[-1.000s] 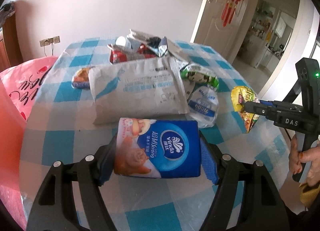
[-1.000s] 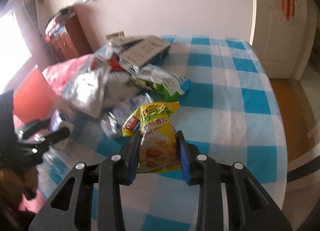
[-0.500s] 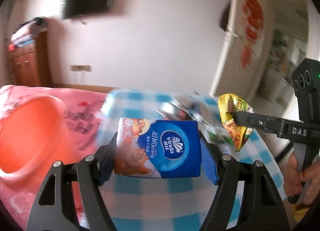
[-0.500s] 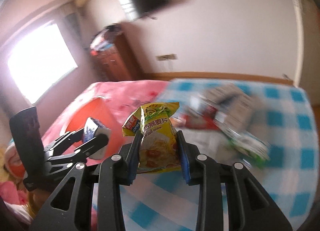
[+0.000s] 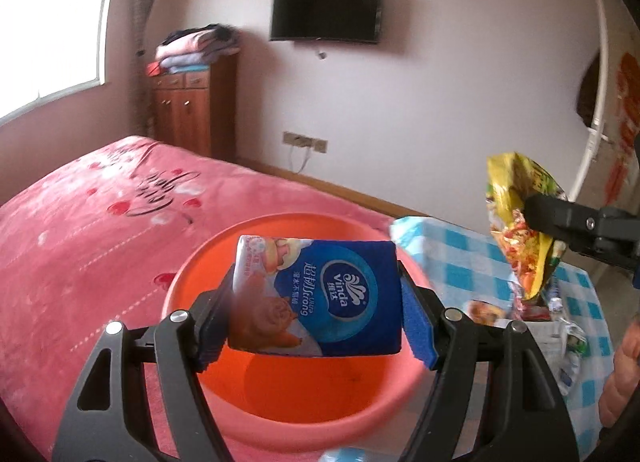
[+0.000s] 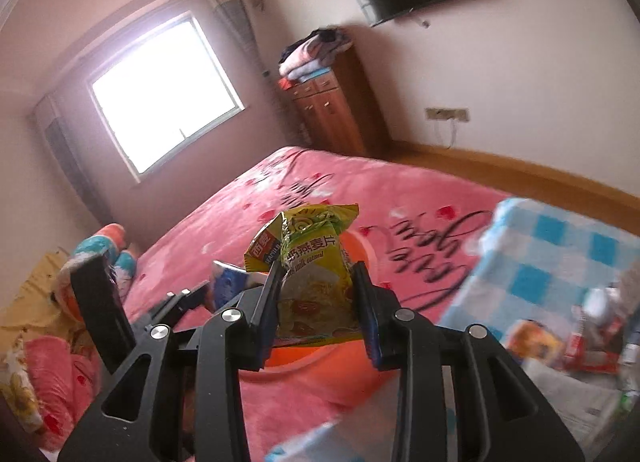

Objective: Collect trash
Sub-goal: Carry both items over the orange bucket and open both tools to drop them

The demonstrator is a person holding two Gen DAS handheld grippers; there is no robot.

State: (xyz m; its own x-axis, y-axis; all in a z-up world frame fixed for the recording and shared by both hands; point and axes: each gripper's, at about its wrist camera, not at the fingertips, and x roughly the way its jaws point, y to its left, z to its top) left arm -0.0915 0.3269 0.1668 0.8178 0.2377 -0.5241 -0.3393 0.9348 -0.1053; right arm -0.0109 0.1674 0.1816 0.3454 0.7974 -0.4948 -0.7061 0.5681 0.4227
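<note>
My left gripper [image 5: 316, 302] is shut on a blue Vinda tissue pack [image 5: 320, 298], held in the air over an orange plastic basin [image 5: 304, 394] that sits on the pink bed. My right gripper [image 6: 316, 286] is shut on a yellow-green oatmeal snack bag [image 6: 312, 274]; that bag [image 5: 520, 222] hangs at the right of the left wrist view, beside the basin. Most of the basin [image 6: 360, 246] is hidden behind the bag in the right wrist view, where the left gripper [image 6: 200, 294] with the tissue pack [image 6: 230, 282] shows at the left.
A pink bedspread [image 5: 100, 202] fills the left and middle. The blue-checked table [image 5: 460, 258] with more wrappers [image 6: 580, 330] stands to the right. A wooden cabinet [image 5: 192, 110], a wall TV [image 5: 326, 10] and a window [image 6: 164, 90] lie beyond. A person's hand [image 5: 620, 382] is at the right edge.
Both grippers swung left and upward from the table toward the bed, each keeping its item. The orange basin now lies under the tissue pack, and the table trash has slid to the right edge.
</note>
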